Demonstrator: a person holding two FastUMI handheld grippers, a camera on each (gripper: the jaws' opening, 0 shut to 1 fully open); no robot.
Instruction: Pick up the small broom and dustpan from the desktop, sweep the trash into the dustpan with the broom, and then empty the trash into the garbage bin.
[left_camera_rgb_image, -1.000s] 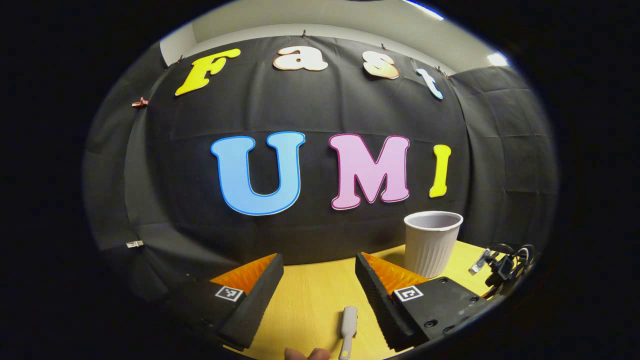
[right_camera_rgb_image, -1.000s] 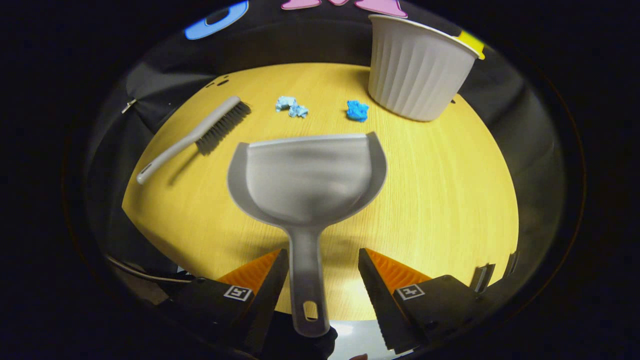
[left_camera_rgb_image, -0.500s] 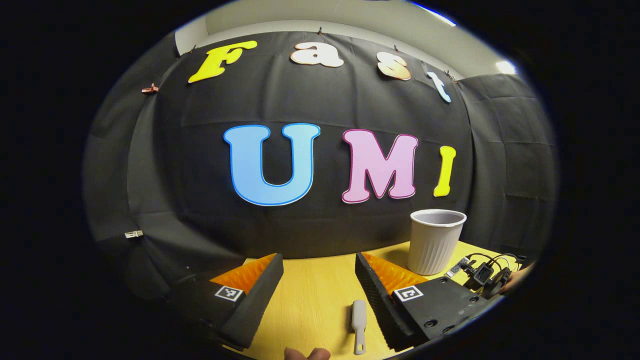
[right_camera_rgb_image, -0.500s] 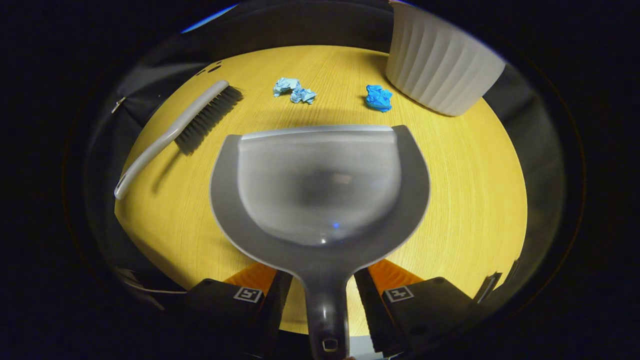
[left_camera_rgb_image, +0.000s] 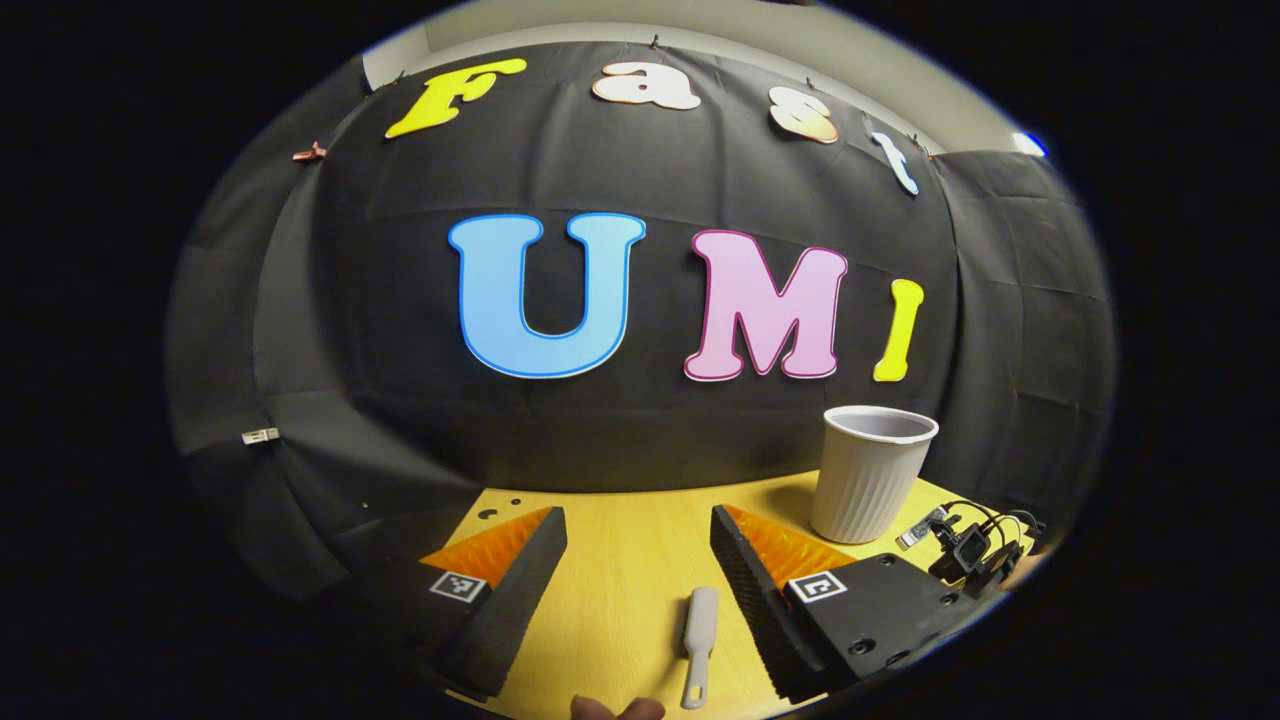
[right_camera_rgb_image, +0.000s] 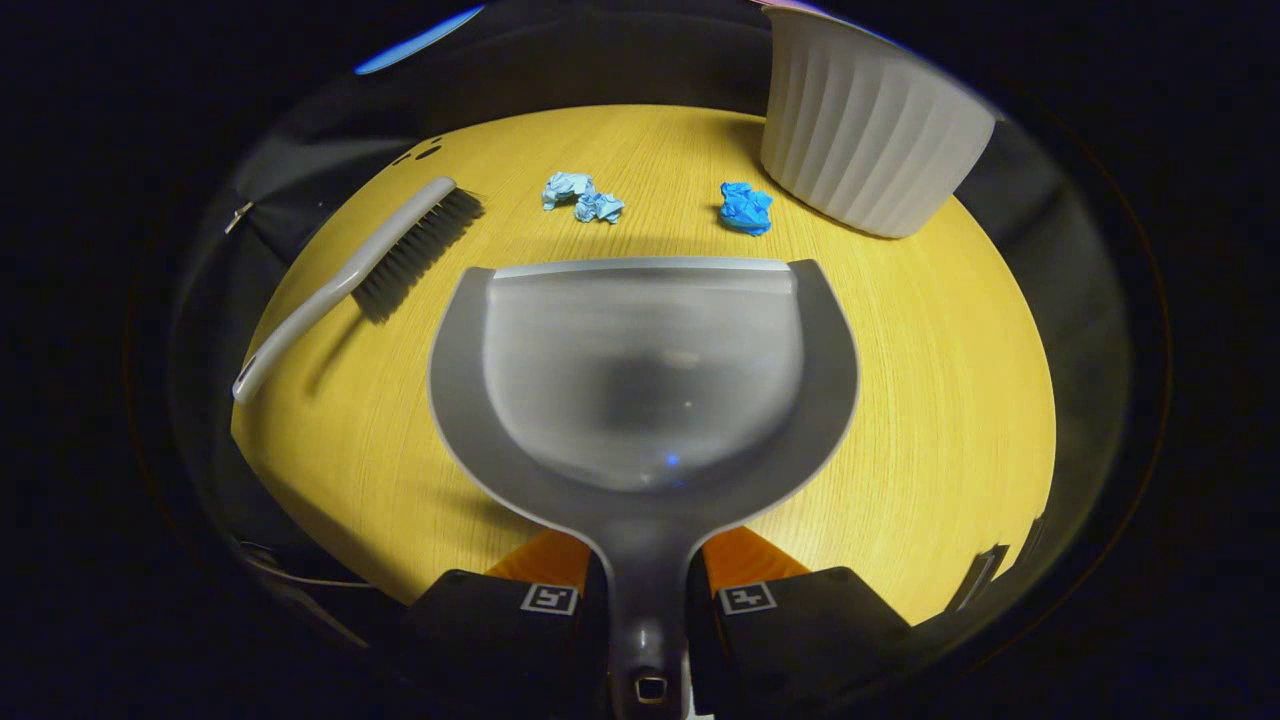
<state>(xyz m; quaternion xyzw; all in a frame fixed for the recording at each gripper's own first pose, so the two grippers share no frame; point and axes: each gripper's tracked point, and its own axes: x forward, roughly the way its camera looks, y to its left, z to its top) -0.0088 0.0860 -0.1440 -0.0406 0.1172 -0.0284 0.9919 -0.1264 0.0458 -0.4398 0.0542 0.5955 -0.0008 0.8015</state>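
Observation:
In the right gripper view, the grey dustpan lies flat on the yellow desktop. My right gripper is shut on its handle. The small grey broom with dark bristles lies to the dustpan's left. Beyond the pan's front edge sit a light blue paper wad and a darker blue wad. The white ribbed garbage bin stands at the far right. In the left gripper view, my left gripper hangs open above the desk, and the broom's handle lies low between its fingers.
The white bin stands at the desk's back right in the left gripper view, with the other gripper and its cables low beside it. A fingertip shows at the bottom edge. The desk's edges drop off close on the left and front.
My right gripper moved in over the dustpan's handle and its fingers closed on it. The left gripper shifted slightly, staying open above the broom's handle.

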